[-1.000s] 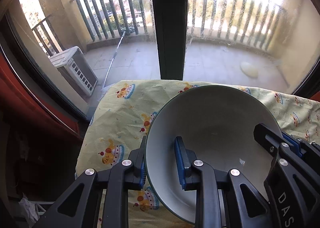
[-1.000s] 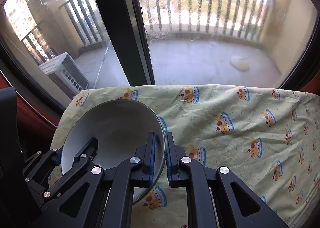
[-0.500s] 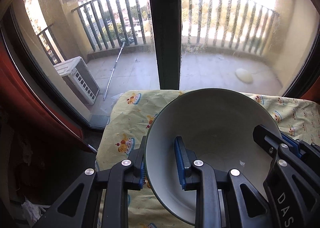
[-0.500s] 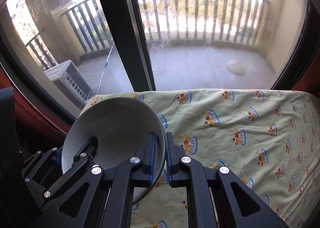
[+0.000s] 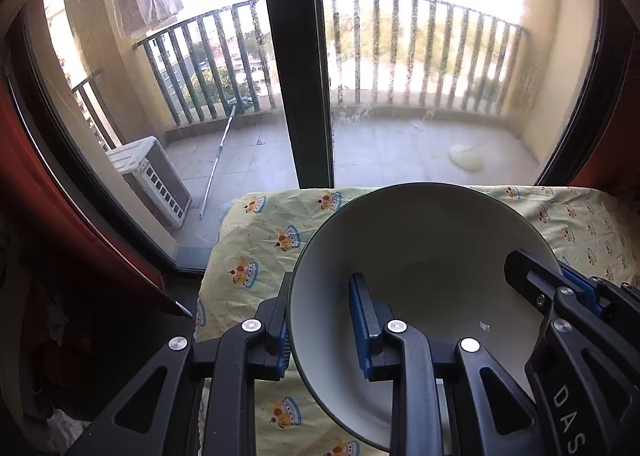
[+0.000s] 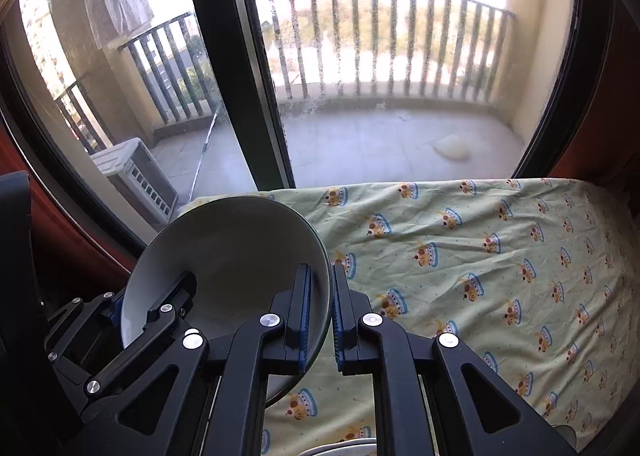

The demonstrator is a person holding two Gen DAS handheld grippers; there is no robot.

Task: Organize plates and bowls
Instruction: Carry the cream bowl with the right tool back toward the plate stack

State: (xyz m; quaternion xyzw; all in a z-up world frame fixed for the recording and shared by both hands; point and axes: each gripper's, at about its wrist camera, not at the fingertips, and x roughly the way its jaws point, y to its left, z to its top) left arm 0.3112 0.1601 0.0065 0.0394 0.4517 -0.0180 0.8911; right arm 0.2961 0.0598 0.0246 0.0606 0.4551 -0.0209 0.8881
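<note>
A grey-white bowl with a dark outer rim hangs tilted above the yellow patterned tablecloth, held by both grippers at once. My left gripper is shut on the bowl's left rim, one blue pad inside the wall and one outside. My right gripper is shut on the opposite rim of the same bowl. Each view shows the other gripper across the bowl: the right gripper and the left gripper. The bowl looks empty.
The cloth-covered table stretches to the right. A white plate rim peeks in at the bottom edge of the right wrist view. A dark window post and glass stand just behind the table, with red surfaces at the left.
Both grippers have risen together with the bowl and drawn back from the window. The table now lies lower and smaller, and more of the balcony shows.
</note>
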